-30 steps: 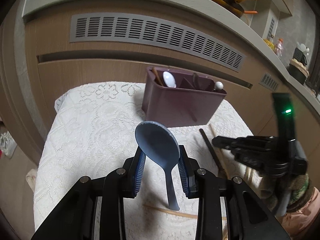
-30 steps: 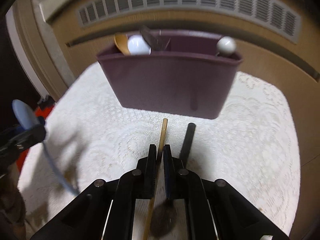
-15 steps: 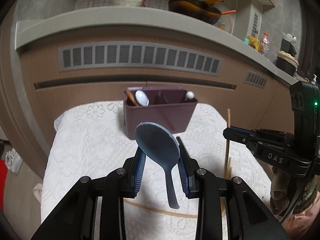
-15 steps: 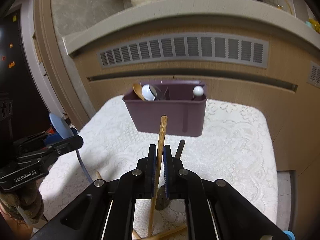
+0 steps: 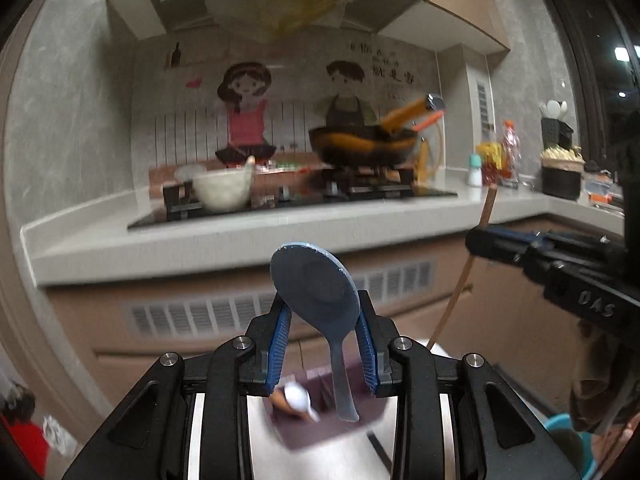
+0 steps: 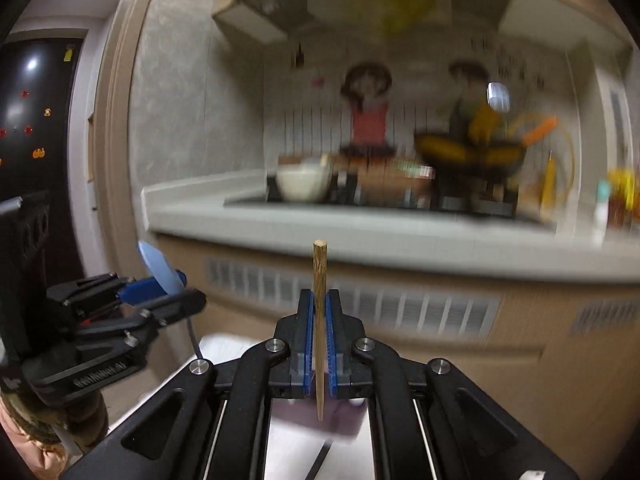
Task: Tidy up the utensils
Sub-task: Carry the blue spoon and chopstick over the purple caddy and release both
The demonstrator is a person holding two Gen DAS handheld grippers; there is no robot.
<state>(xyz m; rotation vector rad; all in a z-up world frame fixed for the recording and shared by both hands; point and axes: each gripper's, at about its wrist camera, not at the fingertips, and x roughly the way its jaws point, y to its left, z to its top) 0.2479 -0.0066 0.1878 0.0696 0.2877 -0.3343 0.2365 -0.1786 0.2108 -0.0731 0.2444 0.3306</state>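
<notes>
My left gripper (image 5: 323, 340) squeezed the blue spoon (image 5: 316, 294) and my right gripper (image 6: 319, 346) pinched a wooden chopstick (image 6: 319, 280), both high above the purple holder (image 5: 320, 412), which had some spoons but not these.

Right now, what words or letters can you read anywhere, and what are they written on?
"DAS": white letters on the black body of the right tool, seen from the left wrist camera.
White lettering on the side of the left tool: upside down and blurred, not readable.
Dark characters on the wall mural behind the stove: too blurred to read.
Labels on the bottles on the counter: too small to read.
</notes>
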